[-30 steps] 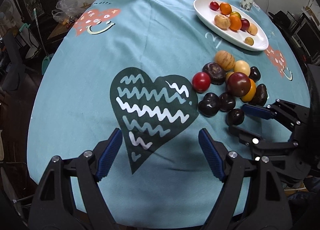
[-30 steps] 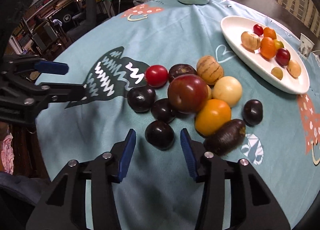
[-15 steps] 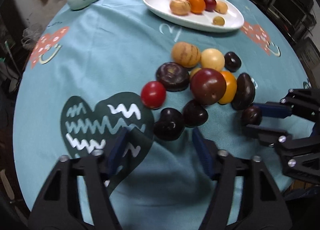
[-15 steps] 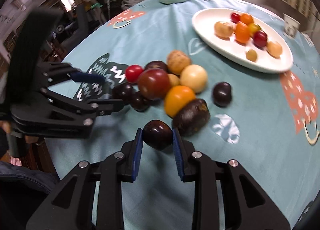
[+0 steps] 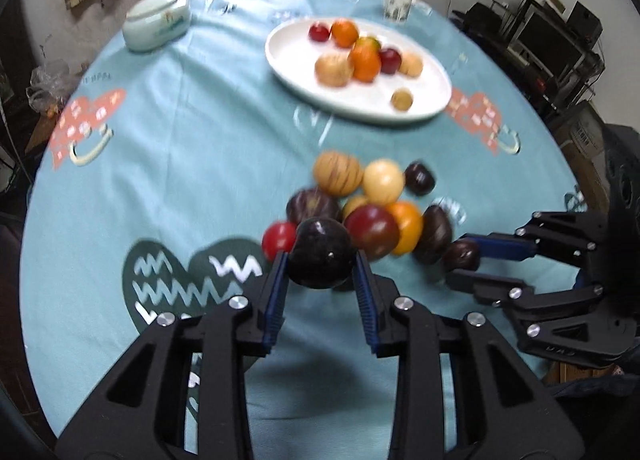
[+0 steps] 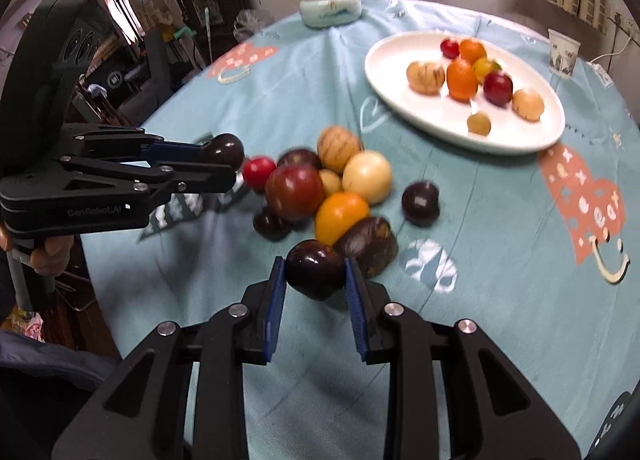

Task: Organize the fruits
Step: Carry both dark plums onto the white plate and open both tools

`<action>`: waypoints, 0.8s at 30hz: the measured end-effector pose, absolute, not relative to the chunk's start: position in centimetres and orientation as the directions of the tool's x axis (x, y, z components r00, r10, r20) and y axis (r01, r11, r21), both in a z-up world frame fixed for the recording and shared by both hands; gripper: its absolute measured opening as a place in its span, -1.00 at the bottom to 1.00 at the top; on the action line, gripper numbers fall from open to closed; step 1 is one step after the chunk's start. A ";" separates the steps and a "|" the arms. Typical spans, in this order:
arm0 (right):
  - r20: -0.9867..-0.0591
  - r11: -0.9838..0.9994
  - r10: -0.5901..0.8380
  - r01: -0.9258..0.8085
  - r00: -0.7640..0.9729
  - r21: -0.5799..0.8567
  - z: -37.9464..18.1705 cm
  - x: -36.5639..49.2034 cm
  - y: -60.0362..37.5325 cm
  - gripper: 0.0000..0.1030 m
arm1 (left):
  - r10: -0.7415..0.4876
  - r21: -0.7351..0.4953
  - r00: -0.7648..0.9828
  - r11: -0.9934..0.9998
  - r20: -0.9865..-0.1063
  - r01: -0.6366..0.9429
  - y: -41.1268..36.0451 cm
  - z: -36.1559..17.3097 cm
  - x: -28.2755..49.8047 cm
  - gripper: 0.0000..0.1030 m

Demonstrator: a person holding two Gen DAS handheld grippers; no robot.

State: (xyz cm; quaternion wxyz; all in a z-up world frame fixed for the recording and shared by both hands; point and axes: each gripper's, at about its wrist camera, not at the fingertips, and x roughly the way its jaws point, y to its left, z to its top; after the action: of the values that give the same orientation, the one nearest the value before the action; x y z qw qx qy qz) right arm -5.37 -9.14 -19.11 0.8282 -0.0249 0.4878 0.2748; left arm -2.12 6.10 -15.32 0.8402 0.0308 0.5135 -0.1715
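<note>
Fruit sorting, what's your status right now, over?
Left gripper just closed on dark plum. Right gripper clamps another plum. White plate ahead, path open.

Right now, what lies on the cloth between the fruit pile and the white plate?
Nothing but bare tablecloth lies between fruit pile and white plate, clearest in the right wrist view.
</note>
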 end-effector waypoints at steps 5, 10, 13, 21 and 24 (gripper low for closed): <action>-0.775 0.864 0.434 -0.456 0.460 0.212 -15.9 -4.0 -10.9 -0.42 | -0.262 -0.100 0.459 0.932 -0.849 0.348 3.8 -12.5 -0.4 -0.36; -0.718 0.896 0.407 -0.400 0.565 0.193 -12.5 -1.8 -13.5 -0.42 | -0.260 -0.068 0.514 0.929 -0.818 0.362 1.6 -9.6 2.4 -0.36; -0.693 0.912 0.389 -0.362 0.608 0.194 -11.3 -0.3 -14.8 -0.42 | -0.241 -0.042 0.543 0.935 -0.804 0.352 0.3 -8.3 4.1 -0.36; -0.675 0.930 0.358 -0.313 0.645 0.194 -10.7 3.6 -16.7 -0.42 | -0.216 -0.019 0.557 0.941 -0.802 0.338 -2.3 -7.8 8.2 -0.35; -0.674 0.932 0.354 -0.306 0.648 0.194 -10.7 5.0 -17.2 -0.42 | -0.204 -0.010 0.550 0.942 -0.810 0.334 -3.0 -8.5 9.9 -0.35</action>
State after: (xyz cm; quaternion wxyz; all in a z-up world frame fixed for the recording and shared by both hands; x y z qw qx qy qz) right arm 4.99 -17.17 -10.74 0.9073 0.0314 0.3778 0.1820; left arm 9.89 -2.96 -8.48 0.8772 0.0727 0.4491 -0.1533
